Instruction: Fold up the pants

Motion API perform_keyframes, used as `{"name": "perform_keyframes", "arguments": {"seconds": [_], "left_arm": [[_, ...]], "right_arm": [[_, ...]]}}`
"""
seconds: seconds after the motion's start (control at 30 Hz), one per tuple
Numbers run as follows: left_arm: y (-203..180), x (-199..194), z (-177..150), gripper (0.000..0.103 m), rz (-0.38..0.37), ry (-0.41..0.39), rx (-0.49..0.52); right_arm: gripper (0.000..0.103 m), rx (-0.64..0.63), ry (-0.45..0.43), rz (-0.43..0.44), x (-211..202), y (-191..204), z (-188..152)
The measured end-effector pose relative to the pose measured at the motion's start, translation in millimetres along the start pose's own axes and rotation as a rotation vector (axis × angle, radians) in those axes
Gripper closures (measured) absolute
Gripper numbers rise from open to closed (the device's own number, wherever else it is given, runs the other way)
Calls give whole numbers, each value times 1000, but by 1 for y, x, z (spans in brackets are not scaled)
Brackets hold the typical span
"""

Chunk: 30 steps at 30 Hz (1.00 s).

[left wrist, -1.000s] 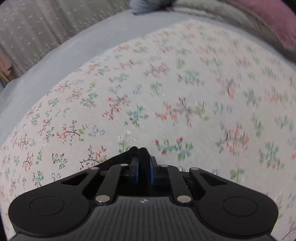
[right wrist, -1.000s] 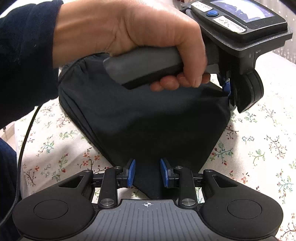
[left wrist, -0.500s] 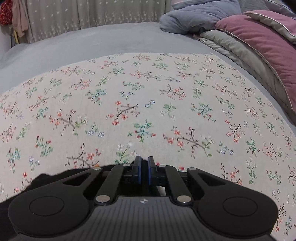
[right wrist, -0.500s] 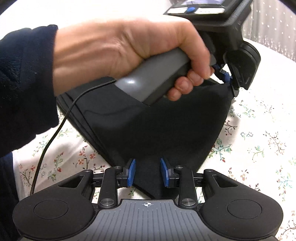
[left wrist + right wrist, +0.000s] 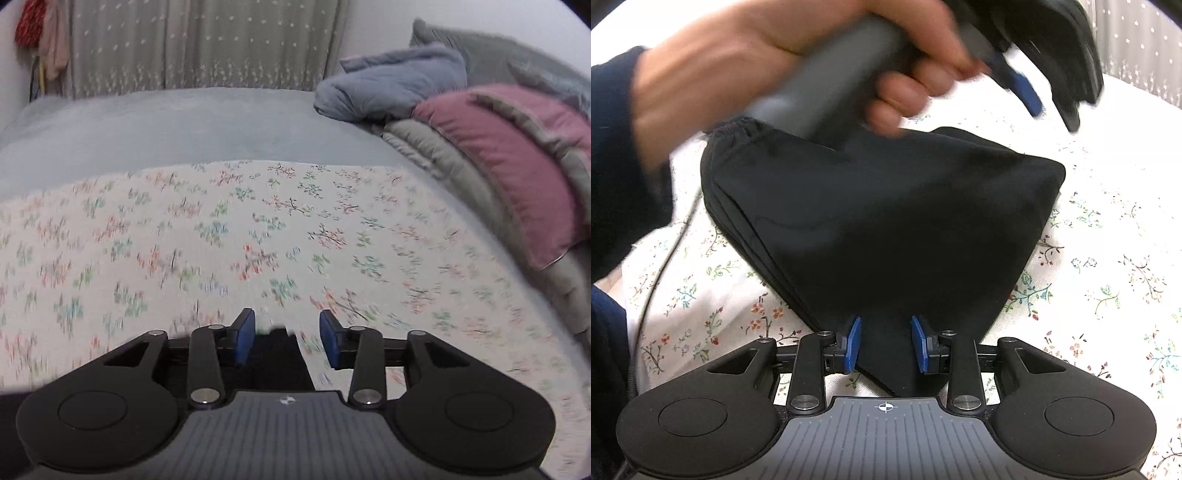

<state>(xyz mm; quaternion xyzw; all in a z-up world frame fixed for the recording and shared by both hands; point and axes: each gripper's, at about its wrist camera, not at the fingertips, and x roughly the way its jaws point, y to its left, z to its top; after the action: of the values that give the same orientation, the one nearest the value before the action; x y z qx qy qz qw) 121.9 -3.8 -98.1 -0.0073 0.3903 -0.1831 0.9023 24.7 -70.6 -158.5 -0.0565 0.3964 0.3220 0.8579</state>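
The black pants (image 5: 879,221) lie folded into a thick bundle on the floral sheet (image 5: 1108,277), at twelve o'clock from the right gripper (image 5: 885,343), which is clenched on their near corner. The left gripper (image 5: 1045,92), at one o'clock, is opening, with nothing pressed between its pads. The fabric looks soft, light and floppy; the layers probably slide, so grip stacked edges or corners.

One pants (image 5: 886,229), two hand-held grippers (image 5: 287,341) (image 5: 885,345), one pink pillow (image 5: 517,166).
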Motion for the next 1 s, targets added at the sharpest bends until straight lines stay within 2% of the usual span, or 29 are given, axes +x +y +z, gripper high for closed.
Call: {"name": "perform_keyframes", "arguments": {"seconds": [0.17, 0.23, 0.3, 0.33, 0.4, 0.53, 0.6, 0.7, 0.8, 0.83, 0.93, 1.0], "left_arm": [[23, -25, -49, 53, 18, 23, -116], [36, -21, -71, 53, 41, 64, -176], [49, -10, -91, 53, 64, 119, -231], [55, -5, -101, 54, 88, 135, -252], [63, -4, -112, 59, 96, 108, -258], [70, -16, -117, 60, 103, 78, -308], [70, -24, -120, 60, 124, 63, -303], [64, -37, -124, 59, 183, 32, -238], [69, -31, -135, 60, 253, 79, -229], [69, -31, -140, 59, 250, 63, -232], [58, -31, -146, 59, 266, 50, -137], [55, -31, -149, 59, 264, 48, -112]], "right_arm": [[73, 14, -81, 11, -18, -2, 5], [73, 21, -58, 17, -14, -4, 4], [72, 7, 17, 4, 2, 0, -1], [72, -17, 14, -10, 7, 4, -3], [71, -47, 20, -30, 8, 9, -2], [71, -16, 19, -7, 8, 2, -2], [71, -15, 20, -4, 7, 1, -1], [71, -22, 18, -4, 4, -3, -1], [71, -19, 13, 3, 1, -3, -2], [71, -20, 8, 4, 2, -2, -2], [68, -20, -24, -1, 2, -5, -1], [68, -11, -51, -2, 3, -9, 2]]}}
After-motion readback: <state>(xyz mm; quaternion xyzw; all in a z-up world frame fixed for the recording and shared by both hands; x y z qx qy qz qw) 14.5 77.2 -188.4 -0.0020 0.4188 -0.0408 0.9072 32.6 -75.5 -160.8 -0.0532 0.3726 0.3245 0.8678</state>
